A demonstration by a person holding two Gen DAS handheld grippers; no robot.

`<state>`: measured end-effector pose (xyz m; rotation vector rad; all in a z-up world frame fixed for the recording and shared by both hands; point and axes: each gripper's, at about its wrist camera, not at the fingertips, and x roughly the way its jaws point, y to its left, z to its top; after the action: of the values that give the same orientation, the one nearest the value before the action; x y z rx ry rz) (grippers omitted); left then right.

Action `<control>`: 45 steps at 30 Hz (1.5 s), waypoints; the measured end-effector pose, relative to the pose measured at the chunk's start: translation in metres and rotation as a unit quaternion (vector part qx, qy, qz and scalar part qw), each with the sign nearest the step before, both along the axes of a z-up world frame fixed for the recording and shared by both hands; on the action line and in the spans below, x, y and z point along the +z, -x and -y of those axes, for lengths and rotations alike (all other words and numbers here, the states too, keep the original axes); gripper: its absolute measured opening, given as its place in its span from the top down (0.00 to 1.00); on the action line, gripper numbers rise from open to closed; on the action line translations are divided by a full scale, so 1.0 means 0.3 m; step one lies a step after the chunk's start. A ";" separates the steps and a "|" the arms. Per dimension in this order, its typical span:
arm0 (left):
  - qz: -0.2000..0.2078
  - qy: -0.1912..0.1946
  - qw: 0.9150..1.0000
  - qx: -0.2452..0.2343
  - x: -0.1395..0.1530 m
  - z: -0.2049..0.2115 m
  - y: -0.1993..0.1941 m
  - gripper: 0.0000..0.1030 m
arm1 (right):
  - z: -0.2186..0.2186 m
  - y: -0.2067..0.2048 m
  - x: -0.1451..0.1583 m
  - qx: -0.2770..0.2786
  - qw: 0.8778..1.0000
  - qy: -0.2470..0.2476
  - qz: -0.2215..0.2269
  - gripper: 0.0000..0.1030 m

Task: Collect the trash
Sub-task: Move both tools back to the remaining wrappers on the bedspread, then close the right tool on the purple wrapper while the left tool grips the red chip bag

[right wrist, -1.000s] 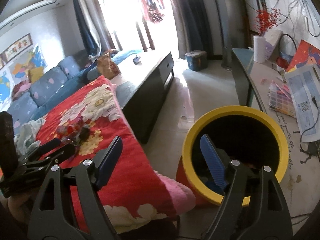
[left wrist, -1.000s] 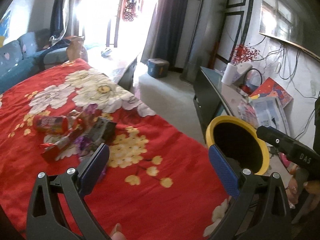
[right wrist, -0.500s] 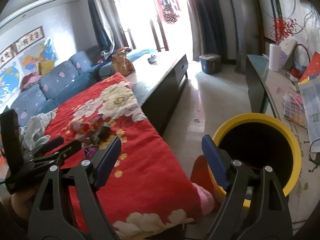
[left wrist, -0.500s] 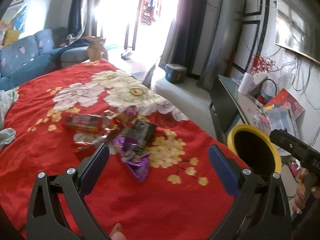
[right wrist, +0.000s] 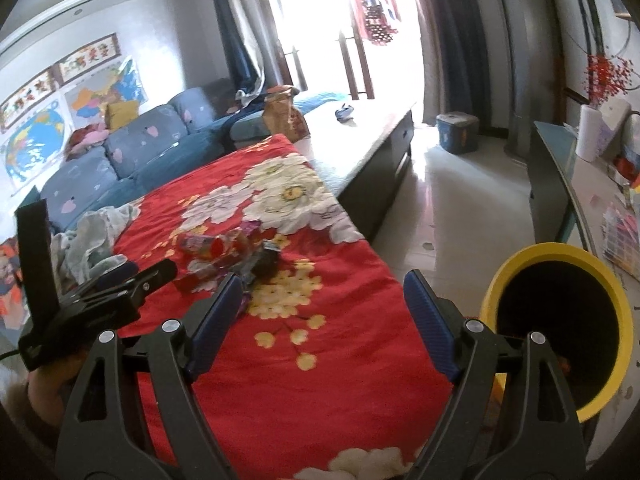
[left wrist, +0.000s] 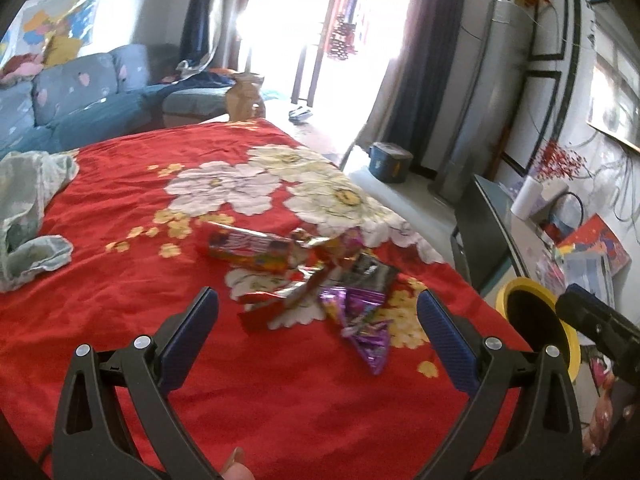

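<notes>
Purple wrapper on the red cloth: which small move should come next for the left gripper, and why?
Probably ease the left gripper forward and down onto the purple wrapper. Its jaws stand open and empty, and that wrapper is the piece of the trash pile nearest to them. The yellow bin waits open at the table's right edge.

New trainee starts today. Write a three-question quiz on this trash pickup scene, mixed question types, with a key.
1. True or false: the left gripper is shut on the purple wrapper.
2. Where does the yellow-rimmed bin stand? A. on the red floral blanket; B. on the floor beside the blanket-covered table; C. on the blue sofa.
3. Fill in: on the blanket's left part, apart from the wrapper pile, lies a crumpled pale green ____.

Key: 1. False; both it and the right gripper are open and empty. 2. B. 3. cloth.
</notes>
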<state>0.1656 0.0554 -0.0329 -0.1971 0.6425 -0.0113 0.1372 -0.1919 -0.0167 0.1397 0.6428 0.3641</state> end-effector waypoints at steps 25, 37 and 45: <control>-0.054 0.032 0.997 0.043 -0.124 -0.223 -0.096 0.07 | -0.287 -0.081 -0.110 0.087 0.995 0.035 -0.035 0.28; -0.084 0.085 0.993 -0.015 -0.203 -0.206 -0.172 0.27 | -0.368 -0.146 -0.210 0.113 0.989 0.056 -0.073 0.35; -0.088 0.106 0.990 -0.038 -0.221 -0.195 -0.197 0.48 | -0.391 -0.179 -0.258 0.116 0.987 0.057 -0.097 0.46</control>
<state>0.2247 0.1139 -0.0993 -0.3827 0.8249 -0.1371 0.1908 -0.0745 -0.0941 -0.0105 0.8737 0.5406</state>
